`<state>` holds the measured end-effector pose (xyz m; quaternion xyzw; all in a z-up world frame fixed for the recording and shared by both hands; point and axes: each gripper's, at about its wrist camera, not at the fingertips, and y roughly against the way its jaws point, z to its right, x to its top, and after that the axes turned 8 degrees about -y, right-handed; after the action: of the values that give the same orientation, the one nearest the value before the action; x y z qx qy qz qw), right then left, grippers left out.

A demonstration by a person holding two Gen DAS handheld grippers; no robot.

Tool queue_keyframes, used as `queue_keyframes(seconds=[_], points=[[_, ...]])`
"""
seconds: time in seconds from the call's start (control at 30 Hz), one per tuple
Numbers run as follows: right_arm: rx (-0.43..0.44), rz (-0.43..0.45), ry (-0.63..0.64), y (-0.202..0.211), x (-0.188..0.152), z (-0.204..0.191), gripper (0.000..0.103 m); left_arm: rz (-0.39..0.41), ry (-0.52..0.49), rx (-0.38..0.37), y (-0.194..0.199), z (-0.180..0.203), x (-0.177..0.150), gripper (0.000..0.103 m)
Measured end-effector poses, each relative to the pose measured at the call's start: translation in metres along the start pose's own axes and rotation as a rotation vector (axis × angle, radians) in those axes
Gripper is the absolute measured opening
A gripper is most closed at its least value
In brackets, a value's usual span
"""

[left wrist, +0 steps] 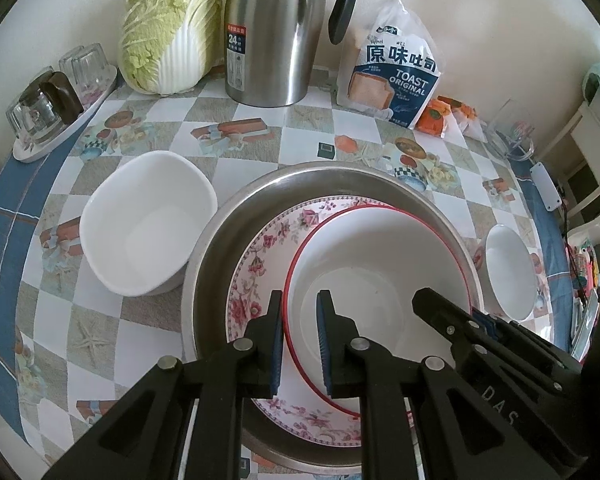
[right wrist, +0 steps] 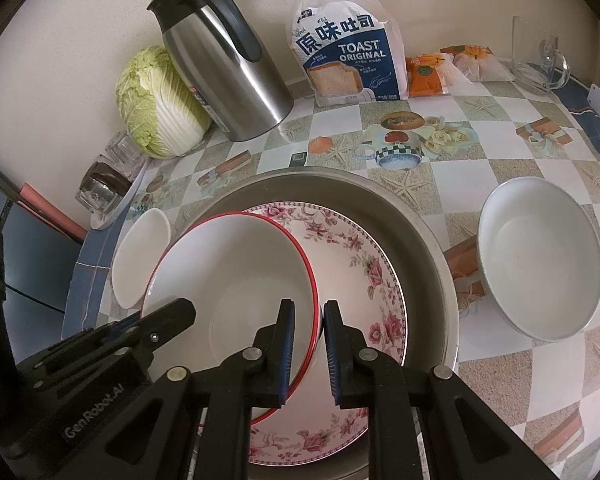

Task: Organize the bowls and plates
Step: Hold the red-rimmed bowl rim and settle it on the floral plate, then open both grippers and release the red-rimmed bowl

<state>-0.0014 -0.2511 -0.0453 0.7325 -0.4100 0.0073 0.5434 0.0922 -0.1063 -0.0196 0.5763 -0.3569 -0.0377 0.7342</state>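
Jaws of the left gripper point(left wrist: 299, 344) set narrowly astride the near-left rim of the red-rimmed bowl point(left wrist: 380, 264), one blue pad outside, one inside; whether clamped tight or merely straddling, cannot tell; jaws of the right gripper point(right wrist: 309, 354) likewise narrow over the opposite rim of that same bowl point(right wrist: 236, 280), inner pad within the bowl, outer pad just beyond the red edge; grip there equally uncertain. Bowl tilted slightly, resting on the floral plate point(left wrist: 268, 240) point(right wrist: 364, 264), itself lying inside the wide steel basin point(left wrist: 340, 178) point(right wrist: 420, 232). Left of the basin, just beside it, a squarish white bowl point(left wrist: 148, 220), upright on the checkered surface point(left wrist: 260, 128); on the far side, near the basin, a round white bowl point(left wrist: 508, 272) point(right wrist: 540, 260), also upright. Farther back along the wall: napa cabbage point(left wrist: 168, 28), steel thermos jug point(left wrist: 276, 32), bag of toast bread point(left wrist: 396, 64), orange snack packets point(right wrist: 424, 74), clear glass mug point(right wrist: 536, 56). At the far left edge, a small tray of upturned glasses point(left wrist: 56, 108).
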Motion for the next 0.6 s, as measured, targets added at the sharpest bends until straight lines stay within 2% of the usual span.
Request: queue_keyframes(seconds=[0.43, 0.47, 0.5, 0.57, 0.6], points=[[-0.008, 0.104, 0.044, 0.040, 0.011, -0.012, 0.017, 0.082, 0.014, 0.021, 0.040, -0.008, 0.008, 0.018], [-0.010, 0.112, 0.049, 0.043, 0.011, -0.014, 0.017, 0.088, 0.021, 0.025, 0.043, -0.010, 0.008, 0.023], [-0.013, 0.116, 0.050, 0.045, 0.011, -0.014, 0.017, 0.095, 0.029, 0.029, 0.047, -0.013, 0.008, 0.032], [-0.025, 0.120, 0.052, 0.047, 0.012, -0.015, 0.017, 0.110, 0.042, 0.044, 0.053, -0.017, 0.008, 0.042], [-0.030, 0.120, 0.052, 0.048, 0.011, -0.014, 0.017, 0.115, 0.051, 0.057, 0.056, -0.020, 0.008, 0.043]])
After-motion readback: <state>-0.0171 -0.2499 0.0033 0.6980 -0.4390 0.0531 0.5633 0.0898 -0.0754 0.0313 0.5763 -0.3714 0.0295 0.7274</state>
